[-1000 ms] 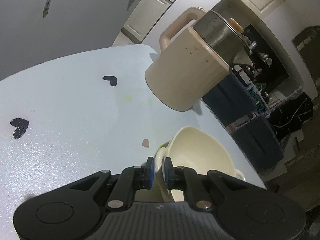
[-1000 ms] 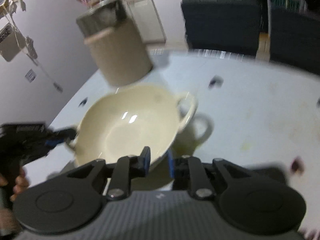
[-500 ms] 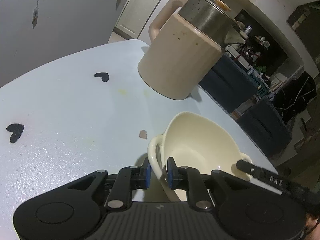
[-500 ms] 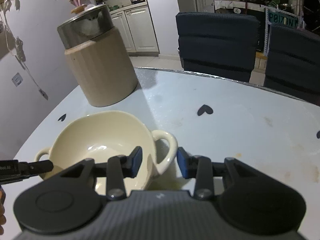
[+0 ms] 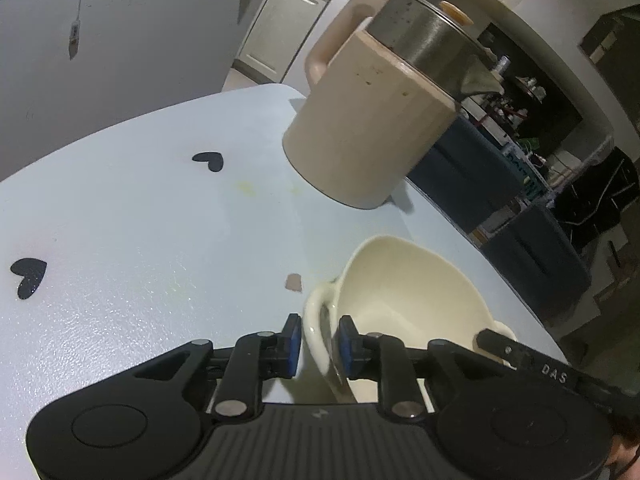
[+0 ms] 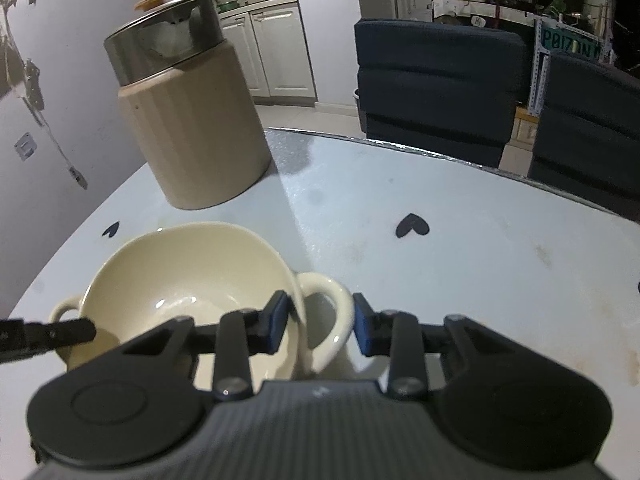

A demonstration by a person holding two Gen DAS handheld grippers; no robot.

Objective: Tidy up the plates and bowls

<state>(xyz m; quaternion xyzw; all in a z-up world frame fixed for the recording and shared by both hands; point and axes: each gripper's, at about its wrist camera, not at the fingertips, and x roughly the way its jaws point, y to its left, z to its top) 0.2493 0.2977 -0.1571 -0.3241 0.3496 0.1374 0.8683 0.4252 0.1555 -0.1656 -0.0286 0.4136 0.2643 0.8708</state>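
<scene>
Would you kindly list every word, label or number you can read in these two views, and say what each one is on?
"DAS": white letters on the right tool's black finger, seen in the left wrist view.
"P0IZON": green plate-like sign behind the dark chairs, right wrist view; cut off at its right end.
Small round tag on the shelf: too small to read.
Papers on the wall: no legible text.

Both views are dim and bluish, yet sharp. Fisheye bending darkens the corners. Small glints show inside the bowl [image 6: 188,280], lower left.
</scene>
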